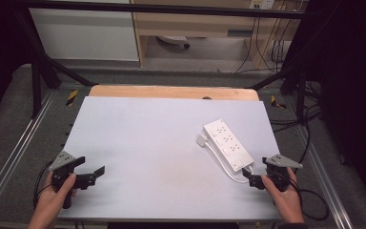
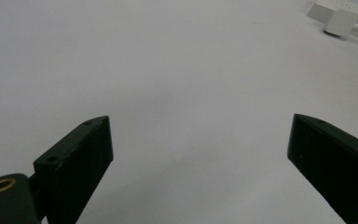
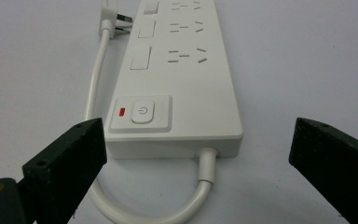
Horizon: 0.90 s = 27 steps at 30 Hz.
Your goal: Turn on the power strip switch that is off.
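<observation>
A white power strip (image 1: 228,144) lies slantwise on the right part of the white table top (image 1: 147,143). Its cable (image 1: 228,172) loops from the near end back along the left side to the plug (image 1: 201,140) beside the far end. My right gripper (image 1: 255,168) stands open just short of the strip's near end. In the right gripper view the strip (image 3: 182,70) with its power button (image 3: 142,112) and cable (image 3: 206,177) lies just ahead of my right gripper (image 3: 198,140), touched by neither jaw. My left gripper (image 1: 91,164) rests open at the near left, and in its own view my left gripper (image 2: 200,140) has nothing between the jaws.
Beyond the white top runs a wooden table edge (image 1: 171,91). Black frame bars (image 1: 43,67) stand at both far corners, and loose cables (image 1: 310,119) lie on the floor at the right. The plug (image 2: 340,21) shows far off in the left gripper view.
</observation>
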{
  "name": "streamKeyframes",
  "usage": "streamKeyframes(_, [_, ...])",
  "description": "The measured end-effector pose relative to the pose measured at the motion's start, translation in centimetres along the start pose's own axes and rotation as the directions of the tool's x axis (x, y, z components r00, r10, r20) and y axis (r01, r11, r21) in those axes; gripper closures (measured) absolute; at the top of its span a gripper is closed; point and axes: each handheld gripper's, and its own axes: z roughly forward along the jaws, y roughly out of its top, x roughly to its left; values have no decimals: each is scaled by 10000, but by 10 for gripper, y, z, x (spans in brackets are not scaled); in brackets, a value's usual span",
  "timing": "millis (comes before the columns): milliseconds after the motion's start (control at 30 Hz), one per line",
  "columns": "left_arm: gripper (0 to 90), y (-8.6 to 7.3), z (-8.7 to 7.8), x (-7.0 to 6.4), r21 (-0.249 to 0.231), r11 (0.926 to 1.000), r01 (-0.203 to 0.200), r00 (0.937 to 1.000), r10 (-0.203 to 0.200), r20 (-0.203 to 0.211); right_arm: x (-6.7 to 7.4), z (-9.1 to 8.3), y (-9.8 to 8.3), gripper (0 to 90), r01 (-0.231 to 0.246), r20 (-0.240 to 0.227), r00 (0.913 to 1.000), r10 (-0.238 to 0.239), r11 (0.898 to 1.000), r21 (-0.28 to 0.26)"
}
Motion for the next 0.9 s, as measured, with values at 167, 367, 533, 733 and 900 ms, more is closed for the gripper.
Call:
streamKeyframes(167, [67,0,0,-1,30,10000,-31,10000,31,45,-1,-3,1,53,-241,-82,9997,240,9997,-92])
streamKeyframes(367, [67,-1,2,0,153,9999,30,10000,-30,58,0,-4,3,37,-259,-70,9996,259,9996,-64])
streamKeyframes(533, [67,-1,2,0,119,9999,37,10000,-38,88,-1,-5,5,32,-314,-89,9995,312,9994,-147])
streamKeyframes(733, [67,-1,2,0,156,9999,47,10000,-48,67,-2,-7,7,31,-380,-117,9992,377,9990,-220])
streamKeyframes(900, [67,-1,2,0,142,9999,54,10000,-55,70,-1,-9,9,31,-410,-213,9990,402,9985,-375])
